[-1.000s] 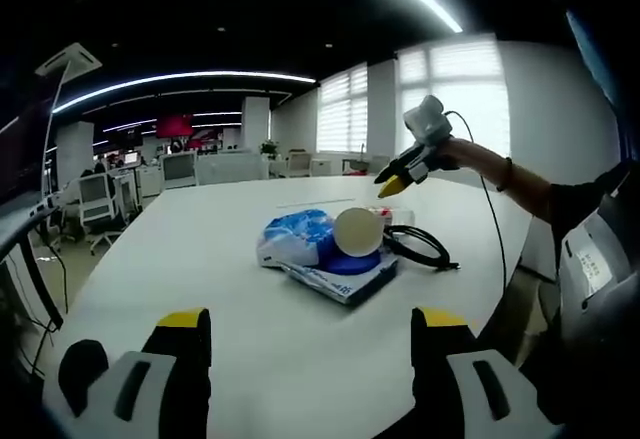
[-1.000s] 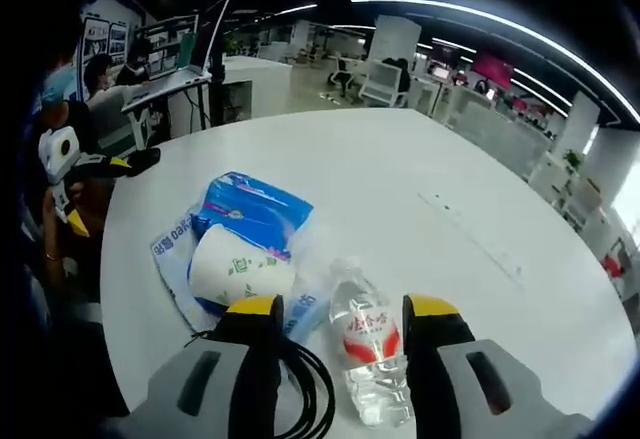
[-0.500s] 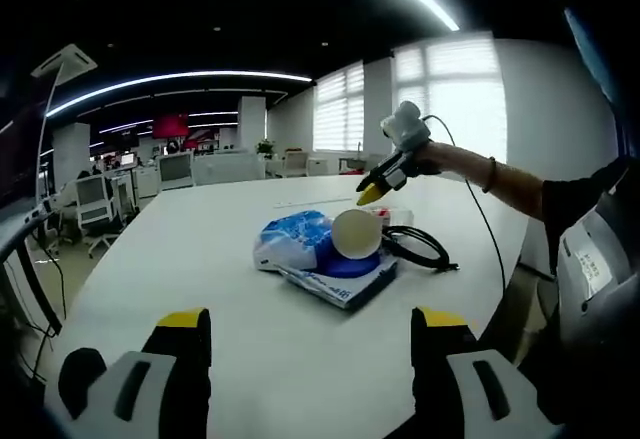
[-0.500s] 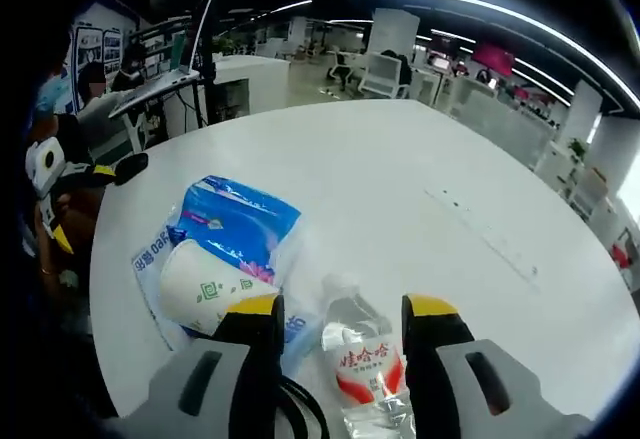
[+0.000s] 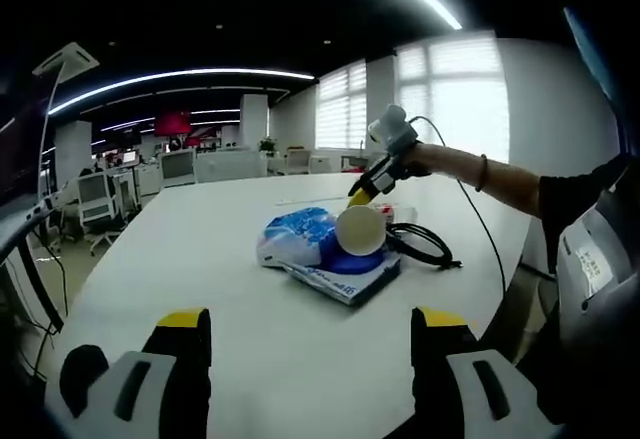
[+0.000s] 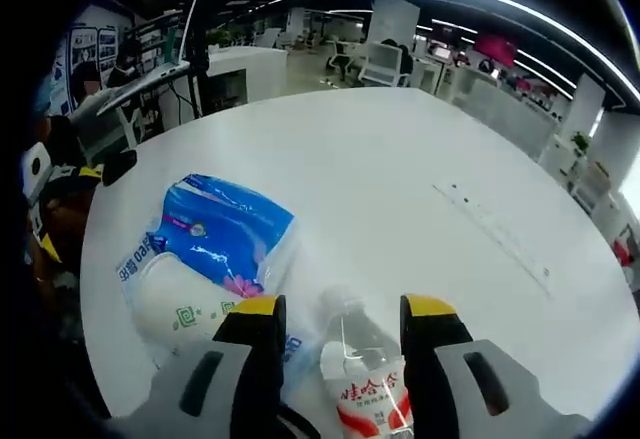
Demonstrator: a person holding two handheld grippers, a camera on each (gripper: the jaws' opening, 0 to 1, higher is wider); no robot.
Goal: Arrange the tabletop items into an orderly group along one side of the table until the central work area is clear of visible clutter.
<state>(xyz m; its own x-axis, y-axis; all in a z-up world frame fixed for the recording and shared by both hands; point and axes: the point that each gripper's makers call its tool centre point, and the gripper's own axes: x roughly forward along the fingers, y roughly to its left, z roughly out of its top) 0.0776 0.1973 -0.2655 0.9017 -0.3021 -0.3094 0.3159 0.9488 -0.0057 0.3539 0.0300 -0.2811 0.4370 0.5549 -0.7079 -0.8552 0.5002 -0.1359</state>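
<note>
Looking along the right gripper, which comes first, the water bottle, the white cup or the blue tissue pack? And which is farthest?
From the right gripper, in the right gripper view:
1. Water bottle, lying between the jaws.
2. White cup, on its side just left of the jaws.
3. Blue tissue pack, beyond the cup, farther up the table.
</note>
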